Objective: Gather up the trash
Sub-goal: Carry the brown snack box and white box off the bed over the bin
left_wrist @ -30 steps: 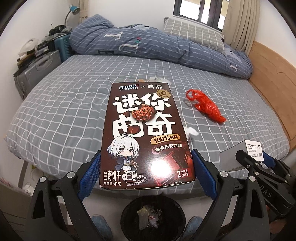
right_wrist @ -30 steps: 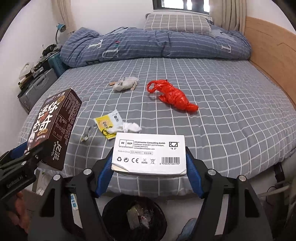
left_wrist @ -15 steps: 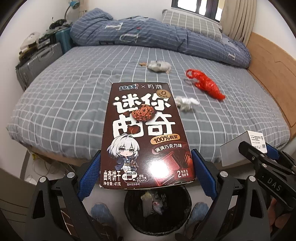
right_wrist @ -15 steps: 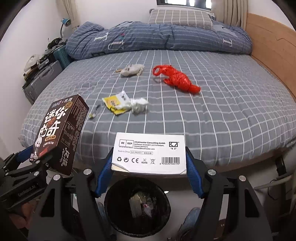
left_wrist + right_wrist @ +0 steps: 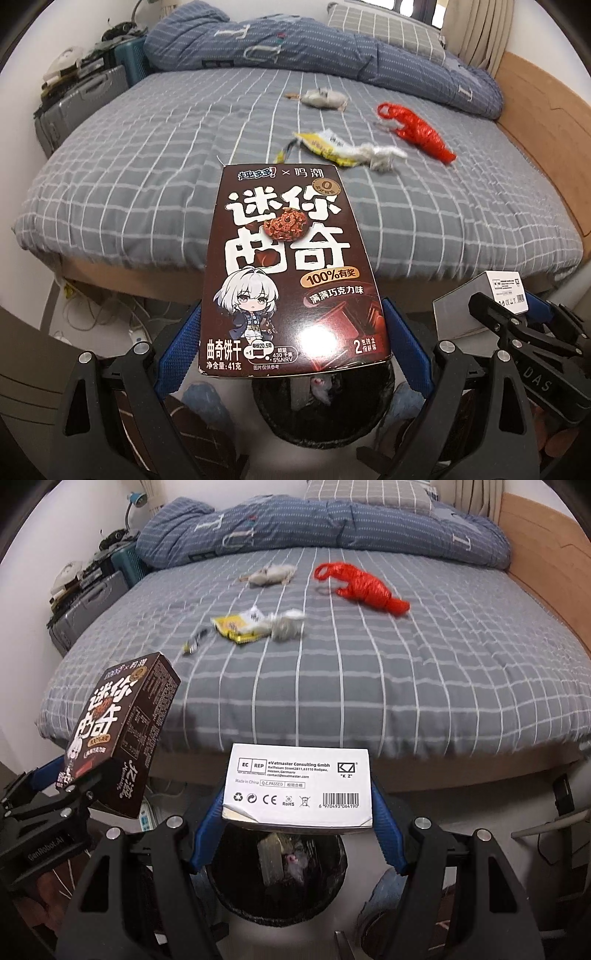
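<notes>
My left gripper (image 5: 291, 354) is shut on a brown cookie box (image 5: 288, 269), held over a black trash bin (image 5: 325, 413) on the floor by the bed's foot. The box also shows in the right wrist view (image 5: 118, 731). My right gripper (image 5: 295, 830) is shut on a white cardboard box (image 5: 297, 784), held above the same bin (image 5: 277, 878), which has some trash inside. On the bed lie a red plastic bag (image 5: 364, 589), a yellow wrapper (image 5: 236, 626), a crumpled tissue (image 5: 284, 626), a grey wad (image 5: 271, 574) and a small dark wrapper (image 5: 195, 644).
The grey checked bed (image 5: 369, 672) fills the view, with a folded blue duvet (image 5: 332, 528) at its head. Suitcases (image 5: 81, 99) stand at the left wall. A wooden bed frame (image 5: 546, 565) runs along the right. Cables (image 5: 110, 317) lie on the floor.
Both grippers have pulled back from the bed with their boxes and risen, so the trash bin now sits more fully below them and more of the bed's litter is in sight.
</notes>
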`<state>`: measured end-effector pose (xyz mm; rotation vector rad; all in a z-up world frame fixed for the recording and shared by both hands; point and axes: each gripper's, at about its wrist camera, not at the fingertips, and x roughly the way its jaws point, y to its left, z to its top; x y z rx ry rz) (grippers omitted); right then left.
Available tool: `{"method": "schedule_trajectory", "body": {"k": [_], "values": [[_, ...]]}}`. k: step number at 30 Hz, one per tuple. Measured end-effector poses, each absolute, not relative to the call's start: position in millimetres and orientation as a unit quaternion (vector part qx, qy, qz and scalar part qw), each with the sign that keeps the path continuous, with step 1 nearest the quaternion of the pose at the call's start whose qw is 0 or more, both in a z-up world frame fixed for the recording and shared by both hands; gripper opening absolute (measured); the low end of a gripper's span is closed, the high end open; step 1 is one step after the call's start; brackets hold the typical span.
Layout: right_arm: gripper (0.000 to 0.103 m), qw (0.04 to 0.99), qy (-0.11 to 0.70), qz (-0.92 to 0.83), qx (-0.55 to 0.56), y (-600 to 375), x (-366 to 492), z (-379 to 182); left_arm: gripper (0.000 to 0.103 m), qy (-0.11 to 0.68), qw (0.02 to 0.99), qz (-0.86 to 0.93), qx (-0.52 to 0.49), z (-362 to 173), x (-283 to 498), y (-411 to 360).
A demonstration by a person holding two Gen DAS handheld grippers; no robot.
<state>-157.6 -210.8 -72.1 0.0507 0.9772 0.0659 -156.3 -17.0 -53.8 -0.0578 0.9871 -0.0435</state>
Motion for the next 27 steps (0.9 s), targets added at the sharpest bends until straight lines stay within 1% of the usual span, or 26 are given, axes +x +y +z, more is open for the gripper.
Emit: {"method": "schedule_trajectory", "body": {"k": [6,15,27], "values": [[0.067,0.870,0.491,0.033,0.021,-208.2,-165.9,-99.9,0.090,0.490,0.871,-0.022,-0.021,-77.6,-167.3,-12.0],[0.067,0.854,0.519,0.039,0.011,-195.0,-166.8,-136.9,0.090,0.521,0.853,-0.002,-0.009,-128.5,-177.3,2.4],[0.067,0.830,0.553,0.074,-0.011,-153.0,-161.3,-183.2,0.090,0.549,0.835,0.035,-0.029,-157.3,-193.9,46.9]]}}
